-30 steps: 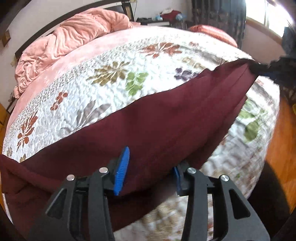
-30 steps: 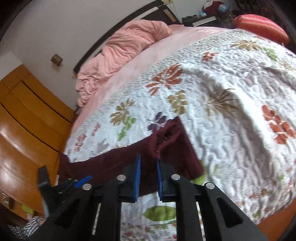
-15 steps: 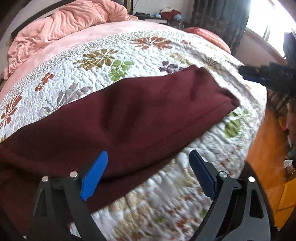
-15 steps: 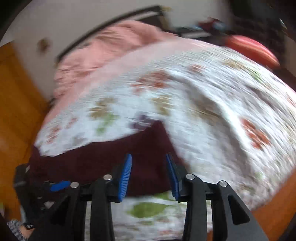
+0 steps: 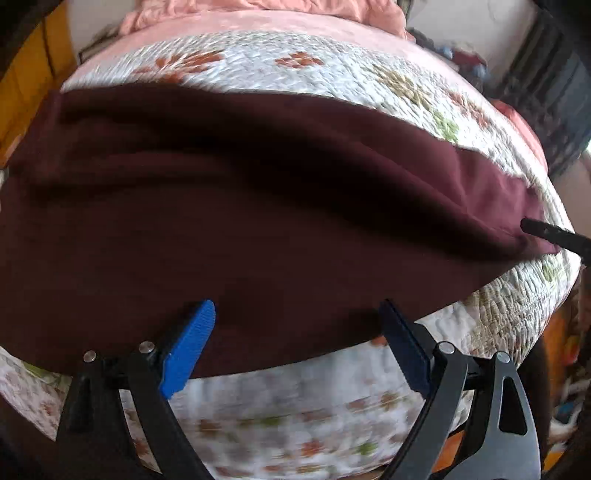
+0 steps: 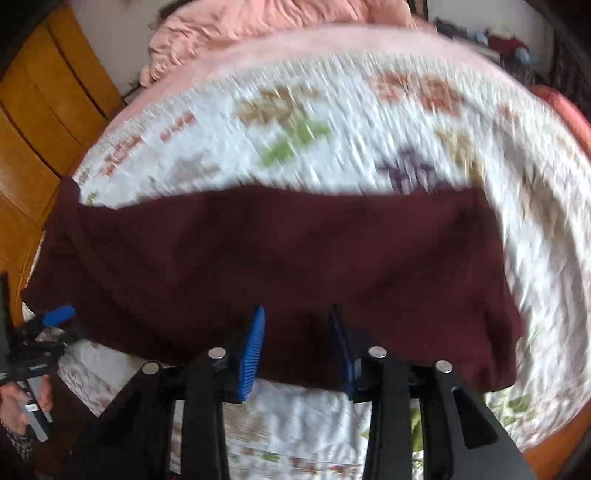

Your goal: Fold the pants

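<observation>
The dark maroon pants (image 5: 258, 206) lie flat across the floral quilt (image 5: 332, 77), folded lengthwise into one long band. They also show in the right wrist view (image 6: 280, 266). My left gripper (image 5: 299, 328) is open and empty, its blue pads (image 5: 188, 343) over the pants' near edge. My right gripper (image 6: 297, 332) is open and empty, hovering at the near edge of the pants. The right gripper's tip shows at the right end of the pants in the left wrist view (image 5: 550, 236). The left gripper shows at the left edge of the right wrist view (image 6: 40, 339).
A rumpled pink blanket (image 6: 258, 18) is piled at the head of the bed. Wooden panels (image 6: 40, 110) stand along the left side. An orange-red pillow (image 6: 569, 114) lies at the far right. Wooden floor (image 5: 561, 332) shows beyond the bed's right edge.
Both grippers have let go of the pants and opened. The pants have dropped flat onto the quilt. Both views have swung to face the pants' long near edge.
</observation>
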Action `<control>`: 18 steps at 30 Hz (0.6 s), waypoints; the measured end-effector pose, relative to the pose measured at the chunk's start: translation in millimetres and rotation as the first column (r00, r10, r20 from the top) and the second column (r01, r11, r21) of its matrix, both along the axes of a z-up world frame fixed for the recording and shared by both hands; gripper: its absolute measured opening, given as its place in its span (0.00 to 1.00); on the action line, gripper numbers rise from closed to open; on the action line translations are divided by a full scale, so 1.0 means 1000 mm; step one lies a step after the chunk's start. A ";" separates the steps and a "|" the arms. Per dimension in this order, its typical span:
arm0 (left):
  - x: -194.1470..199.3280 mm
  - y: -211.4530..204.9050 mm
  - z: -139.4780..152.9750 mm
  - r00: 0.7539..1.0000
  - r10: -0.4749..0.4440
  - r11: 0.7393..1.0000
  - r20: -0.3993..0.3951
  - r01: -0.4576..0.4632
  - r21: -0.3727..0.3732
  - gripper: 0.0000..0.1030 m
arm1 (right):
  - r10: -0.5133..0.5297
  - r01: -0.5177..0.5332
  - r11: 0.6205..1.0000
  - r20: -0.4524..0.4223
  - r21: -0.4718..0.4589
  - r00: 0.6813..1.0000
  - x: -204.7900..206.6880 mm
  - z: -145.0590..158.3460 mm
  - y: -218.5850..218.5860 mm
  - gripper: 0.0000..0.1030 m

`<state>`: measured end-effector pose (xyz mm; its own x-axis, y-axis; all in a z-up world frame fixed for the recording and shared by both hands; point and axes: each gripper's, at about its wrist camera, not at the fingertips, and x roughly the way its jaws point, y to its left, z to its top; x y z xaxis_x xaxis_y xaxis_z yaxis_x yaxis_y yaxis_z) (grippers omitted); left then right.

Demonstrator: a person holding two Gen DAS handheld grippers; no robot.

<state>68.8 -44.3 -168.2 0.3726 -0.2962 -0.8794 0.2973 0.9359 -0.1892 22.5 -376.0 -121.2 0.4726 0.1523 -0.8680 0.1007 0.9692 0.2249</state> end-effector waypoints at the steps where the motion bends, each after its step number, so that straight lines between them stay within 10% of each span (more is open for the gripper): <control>1: -0.002 0.008 0.003 1.000 0.013 0.999 0.007 -0.012 -0.033 0.87 | 0.053 -0.054 0.998 0.047 0.033 0.997 0.006 0.013 0.014 0.44; 8: -0.002 0.052 0.026 0.988 0.152 0.977 -0.007 -0.152 -0.152 0.87 | 0.436 -0.451 0.882 0.128 0.138 0.891 0.062 0.039 0.151 0.56; 15: -0.013 0.109 0.041 0.967 0.253 0.958 0.009 -0.250 -0.142 0.88 | 0.562 -0.562 0.827 0.014 0.020 0.827 0.103 0.010 0.230 0.58; 18: -0.014 0.130 0.044 0.957 0.292 0.945 0.005 -0.287 -0.158 0.88 | 0.568 -0.568 0.823 -0.006 0.028 0.823 0.114 0.002 0.241 0.25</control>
